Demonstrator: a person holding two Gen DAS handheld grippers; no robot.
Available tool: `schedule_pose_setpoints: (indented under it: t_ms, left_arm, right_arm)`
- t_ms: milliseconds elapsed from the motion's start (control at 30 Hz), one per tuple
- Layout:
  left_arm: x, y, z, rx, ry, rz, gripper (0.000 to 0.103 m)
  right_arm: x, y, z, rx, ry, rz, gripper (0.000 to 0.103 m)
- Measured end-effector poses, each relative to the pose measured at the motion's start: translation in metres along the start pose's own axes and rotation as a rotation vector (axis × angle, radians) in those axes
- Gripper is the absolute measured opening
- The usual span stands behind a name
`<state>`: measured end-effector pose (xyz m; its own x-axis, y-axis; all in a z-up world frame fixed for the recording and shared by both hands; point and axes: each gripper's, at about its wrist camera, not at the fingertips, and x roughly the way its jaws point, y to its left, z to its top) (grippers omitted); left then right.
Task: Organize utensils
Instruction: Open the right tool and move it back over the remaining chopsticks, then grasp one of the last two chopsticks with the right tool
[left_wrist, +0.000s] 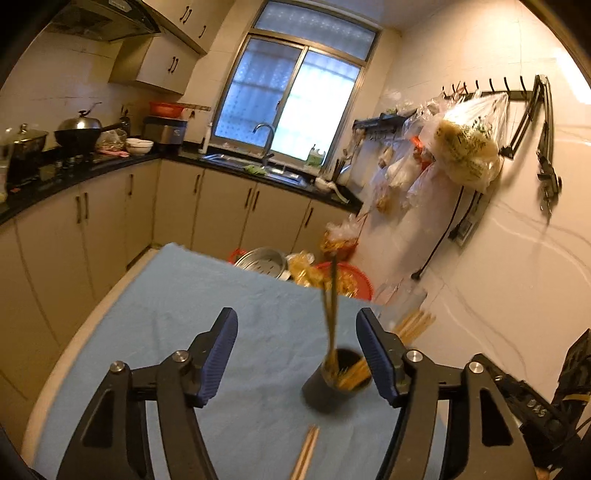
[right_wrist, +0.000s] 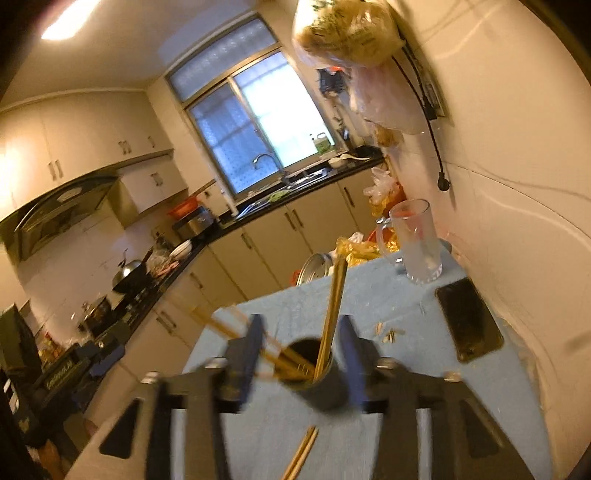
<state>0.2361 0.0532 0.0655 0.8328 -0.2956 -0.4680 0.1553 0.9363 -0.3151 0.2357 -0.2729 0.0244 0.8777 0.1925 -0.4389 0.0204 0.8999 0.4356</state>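
A black cup stands on the blue cloth and holds several wooden chopsticks, some upright and some leaning. My left gripper is open, and the cup sits low between its blue pads, closer to the right one, with nothing gripped. In the right wrist view the same cup with its chopsticks lies between the blurred fingers of my right gripper, which is open too. A loose pair of chopsticks lies on the cloth in front of the cup, and shows again as loose chopsticks from the right wrist.
A glass mug and a dark phone sit on the cloth by the tiled wall. More chopsticks lie near the wall. A steel pot and red basins stand beyond the table's far edge; plastic bags hang overhead.
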Motion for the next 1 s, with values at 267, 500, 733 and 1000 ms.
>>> schedule_pose_setpoints:
  t_ms: [267, 500, 733, 1000]
  left_arm:
    - [-0.026, 0.035, -0.066, -0.013, 0.159, 0.102, 0.067]
    - [0.002, 0.049, -0.099, -0.067, 0.294, 0.097, 0.067]
    - [0.032, 0.048, -0.109, -0.047, 0.359, 0.085, 0.067]
    - [0.056, 0.061, -0.115, -0.096, 0.403, 0.060, 0.067]
  right_arm:
    - [-0.018, 0.003, -0.083, 0.004, 0.196, 0.057, 0.057]
    - [0.023, 0.001, -0.132, -0.030, 0.385, 0.031, 0.042]
    - [0.071, 0.006, -0.147, -0.057, 0.490, -0.019, 0.034]
    - [0.125, 0.010, -0.153, -0.073, 0.575, -0.074, 0.025]
